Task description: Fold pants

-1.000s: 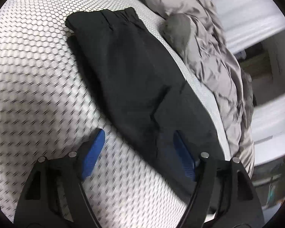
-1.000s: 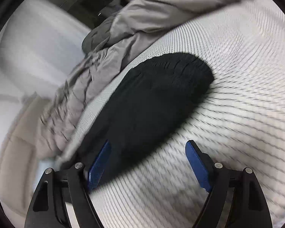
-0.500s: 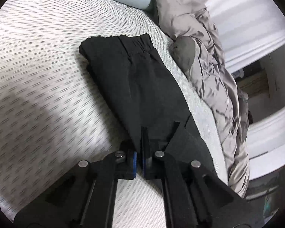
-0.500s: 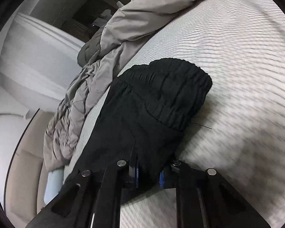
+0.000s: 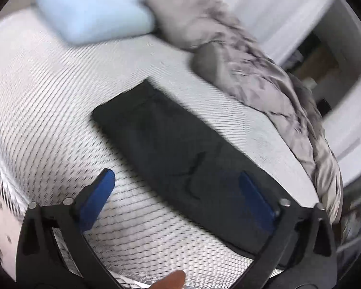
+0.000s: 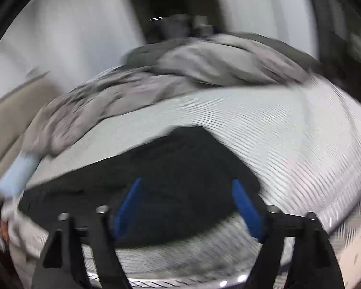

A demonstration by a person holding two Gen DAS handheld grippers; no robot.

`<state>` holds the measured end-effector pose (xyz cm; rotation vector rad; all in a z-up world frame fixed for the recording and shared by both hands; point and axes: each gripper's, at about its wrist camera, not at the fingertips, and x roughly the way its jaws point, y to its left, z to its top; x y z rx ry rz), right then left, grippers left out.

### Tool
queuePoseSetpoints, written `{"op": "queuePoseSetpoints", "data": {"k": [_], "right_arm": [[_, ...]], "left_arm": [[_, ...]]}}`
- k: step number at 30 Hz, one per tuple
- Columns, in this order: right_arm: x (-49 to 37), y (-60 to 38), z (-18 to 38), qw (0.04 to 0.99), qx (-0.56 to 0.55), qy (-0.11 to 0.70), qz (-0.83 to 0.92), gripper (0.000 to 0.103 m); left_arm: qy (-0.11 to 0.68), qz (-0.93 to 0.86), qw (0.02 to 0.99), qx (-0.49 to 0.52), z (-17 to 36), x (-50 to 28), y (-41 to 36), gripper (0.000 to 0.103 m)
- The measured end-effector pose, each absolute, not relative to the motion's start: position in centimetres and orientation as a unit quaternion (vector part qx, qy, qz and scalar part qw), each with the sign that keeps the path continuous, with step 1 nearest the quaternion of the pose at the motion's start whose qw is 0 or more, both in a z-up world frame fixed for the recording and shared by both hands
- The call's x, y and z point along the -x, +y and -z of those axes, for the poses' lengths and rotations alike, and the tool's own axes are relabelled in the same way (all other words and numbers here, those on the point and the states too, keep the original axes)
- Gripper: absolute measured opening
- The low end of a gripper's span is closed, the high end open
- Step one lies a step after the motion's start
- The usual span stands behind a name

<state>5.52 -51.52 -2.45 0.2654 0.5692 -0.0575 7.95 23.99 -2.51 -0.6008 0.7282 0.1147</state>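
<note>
- The left gripper [image 5: 178, 192] hangs over the bed with its blue pads [image 5: 97, 198] spread wide; its jaws have just been opening, and nothing is pinched between them.
- Beneath it the black pants [image 5: 175, 154] lie flat on the mattress [image 5: 41, 110] as a long folded strip, running away from the gripper at a slant.
- One pad sits over bare mattress, the other over the near end of the pants, clear of the cloth as far as I can tell.
- The right gripper [image 6: 187, 204] is also spread, its jaws just opened, with nothing gripped; the pants [image 6: 180, 166] lie below and between its pads, though this view is blurred.
- Beyond the pants a crumpled grey duvet [image 5: 257, 72] is heaped along the far edge of the bed.
- A pale blue pillow [image 5: 93, 14] rests at the head end, touching the duvet.
- A fingertip [image 5: 170, 281] shows at the bottom edge of the left view.
</note>
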Motion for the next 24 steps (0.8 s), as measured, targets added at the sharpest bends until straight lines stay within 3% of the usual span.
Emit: {"op": "queuePoseSetpoints", "data": {"k": [1,7,19,22,23,24], "right_arm": [[-7.1,-49.8,1.8,0.951,-0.106,0.289,-0.005,0.09],[-18.2,-39.6,1.6,0.917,0.005,0.365,-0.162,0.09],[-32.4,-29.1,9.1,0.814,0.18,0.495,-0.246,0.086],[-32.8,-28.9,10.4,0.795,0.202,0.515,-0.25,0.021],[-32.3,-28.9,10.0,0.802,0.212,0.5,-0.249,0.007],[-31.6,-29.1,9.1,0.816,0.219,0.472,-0.253,0.004]], "left_arm": [[0.349,-0.045,0.895,0.276,2.0,-8.3,23.2,0.102],[0.385,0.054,0.898,0.208,0.5,-14.0,17.1,0.102],[0.409,0.109,0.897,0.13,1.5,-20.7,8.0,0.102],[0.413,0.096,0.895,0.138,2.4,-21.0,8.4,0.102],[0.415,0.093,0.894,0.139,2.7,-21.3,8.9,0.102],[0.417,0.09,0.893,0.14,2.9,-21.2,9.2,0.102]]}}
